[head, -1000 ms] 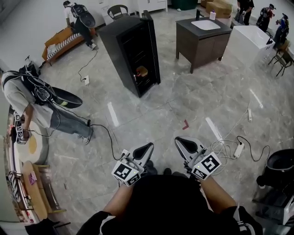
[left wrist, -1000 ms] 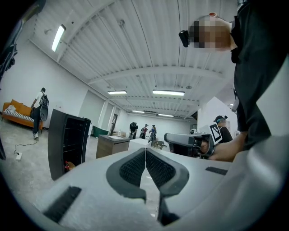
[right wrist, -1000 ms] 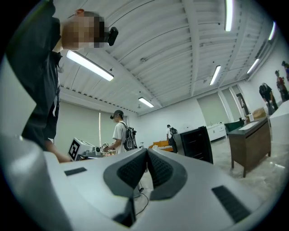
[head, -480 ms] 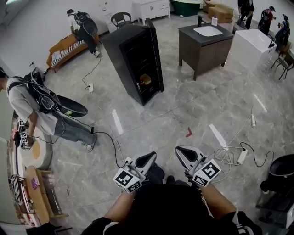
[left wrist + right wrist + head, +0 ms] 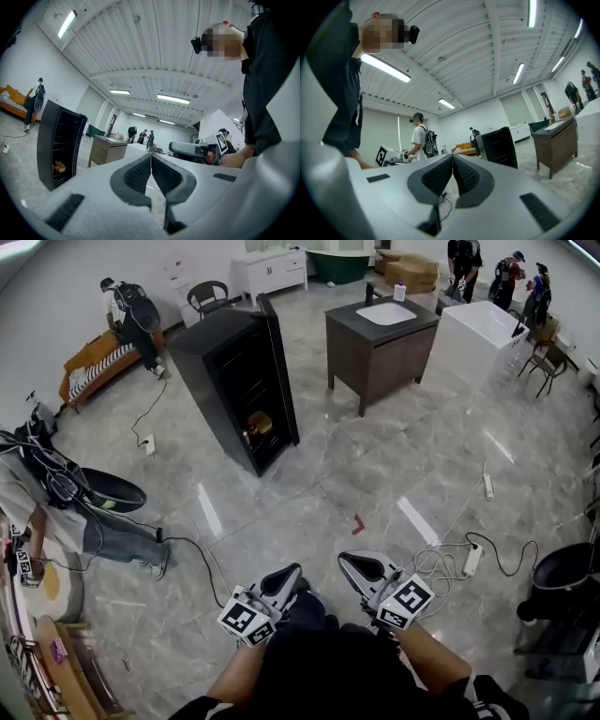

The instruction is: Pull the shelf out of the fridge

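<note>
**Head view:** The left gripper point(image 5: 287, 574) and right gripper point(image 5: 354, 564) are held side by side at 6 o'clock, low in the frame, above the grey tiled floor point(image 5: 309, 474). Each one's jaws are pressed together with nothing between them. The black fridge point(image 5: 234, 381) stands at 11 o'clock, well apart from both grippers. Its front is open, and a small orange item point(image 5: 260, 423) sits low inside it. A dark cabinet with a sink point(image 5: 375, 338) stands at 1 o'clock, with a white block point(image 5: 478, 334) just beyond it. A person with a backpack point(image 5: 47, 512) bends over at 9 o'clock. A power strip point(image 5: 472, 561) and its cables lie at 3 o'clock.

**Left gripper view:** The 2 jaws meet at their tips and hold nothing. The fridge point(image 5: 61, 140) stands at 9 o'clock, and a thin shelf point(image 5: 64, 144) crosses its dark inside. The cabinet point(image 5: 105, 151) is just right of the fridge. The right gripper point(image 5: 192, 150) shows at 3 o'clock.

**Right gripper view:** The jaws are closed on each other and hold nothing. The fridge point(image 5: 498, 146) stands at 2 o'clock, the cabinet point(image 5: 555, 138) at 3 o'clock, and the person with the backpack point(image 5: 422, 139) at 10 o'clock.
</note>
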Motion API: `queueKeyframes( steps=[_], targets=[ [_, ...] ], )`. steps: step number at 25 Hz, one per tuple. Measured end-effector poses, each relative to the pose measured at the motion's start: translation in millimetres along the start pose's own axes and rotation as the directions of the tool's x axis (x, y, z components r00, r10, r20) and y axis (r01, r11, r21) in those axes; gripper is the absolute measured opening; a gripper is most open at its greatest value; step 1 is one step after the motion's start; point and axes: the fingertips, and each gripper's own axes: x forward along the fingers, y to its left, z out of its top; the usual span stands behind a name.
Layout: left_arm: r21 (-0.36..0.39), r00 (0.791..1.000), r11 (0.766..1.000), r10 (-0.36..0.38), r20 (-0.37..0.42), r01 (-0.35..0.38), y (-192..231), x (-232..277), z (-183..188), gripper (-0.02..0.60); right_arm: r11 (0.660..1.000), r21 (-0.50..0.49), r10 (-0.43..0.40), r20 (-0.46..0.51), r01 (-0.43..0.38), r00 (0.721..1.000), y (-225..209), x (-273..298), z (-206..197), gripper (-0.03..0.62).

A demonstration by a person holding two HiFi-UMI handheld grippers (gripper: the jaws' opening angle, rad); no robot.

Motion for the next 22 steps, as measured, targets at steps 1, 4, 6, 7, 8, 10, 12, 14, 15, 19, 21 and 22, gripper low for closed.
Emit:
queueKeyframes(
  steps=[1, 4, 6, 7, 8, 10, 12, 14, 15, 19, 21, 22],
  targets=[
    [-0.003, 1.0, 1.0, -0.012, 0.0, 0.012, 3.6, 6.9, 1.2, 0.023, 1.0, 0.003, -0.016, -0.001, 0.016, 1.0, -6.5, -0.6, 1.2, 0.025],
    [0.003, 0.999, 0.999, -0.047, 0.006, 0.047, 16.9, 26.4, 9.9, 0.023, 0.998, 0.005, -0.065, -0.008, 0.065, 0.998, -28.3, -0.9, 5.9, 0.026],
    [0.01, 0.998, 0.998, -0.06, 0.022, 0.06, 31.2, 37.4, 17.0, 0.023, 0.995, -0.005, -0.098, -0.007, 0.098, 0.995, -45.9, 2.2, 12.1, 0.026],
    [0.005, 0.997, 0.998, -0.064, 0.031, 0.064, 39.7, 43.5, 20.4, 0.023, 0.993, -0.01, -0.114, -0.002, 0.114, 0.994, -55.7, 5.2, 16.5, 0.026],
    [-0.005, 0.997, 0.998, -0.068, 0.038, 0.068, 49.1, 50.1, 22.8, 0.023, 0.992, -0.016, -0.126, 0.004, 0.126, 0.992, -65.3, 9.7, 21.5, 0.026],
    [-0.015, 0.996, 0.997, -0.074, 0.044, 0.075, 68.6, 62.8, 26.9, 0.023, 0.99, -0.029, -0.136, 0.013, 0.136, 0.991, -80.6, 22.5, 31.0, 0.026],
    [-0.012, 0.995, 0.996, -0.083, 0.052, 0.084, 87.5, 73.9, 36.3, 0.023, 0.99, -0.037, -0.136, 0.023, 0.137, 0.99, -91.6, 38.7, 40.1, 0.025],
    [-0.009, 0.993, 0.996, -0.093, 0.069, 0.094, 107.1, 83.6, 52.2, 0.023, 0.988, -0.038, -0.148, 0.034, 0.15, 0.988, -104.3, 56.7, 50.8, 0.026],
    [-0.011, 0.992, 0.995, -0.099, 0.077, 0.101, 117.0, 87.4, 59.3, 0.023, 0.986, -0.038, -0.159, 0.036, 0.16, 0.987, -111.2, 65.6, 55.7, 0.025],
    [-0.023, 0.988, 0.99, -0.135, 0.073, 0.137, 151.3, 96.2, 67.7, 0.023, 0.978, -0.062, -0.196, 0.035, 0.198, 0.98, -131.9, 93.3, 66.7, 0.026],
    [-0.023, 0.987, 0.989, -0.147, 0.058, 0.149, 164.4, 102.0, 66.0, 0.023, 0.972, -0.084, -0.219, 0.029, 0.221, 0.975, -140.6, 100.2, 66.9, 0.025],
    [-0.029, 0.987, 0.988, -0.149, 0.052, 0.151, 171.0, 105.7, 64.4, 0.023, 0.968, -0.094, -0.231, 0.024, 0.233, 0.973, -145.0, 102.1, 65.8, 0.026]
  ],
)
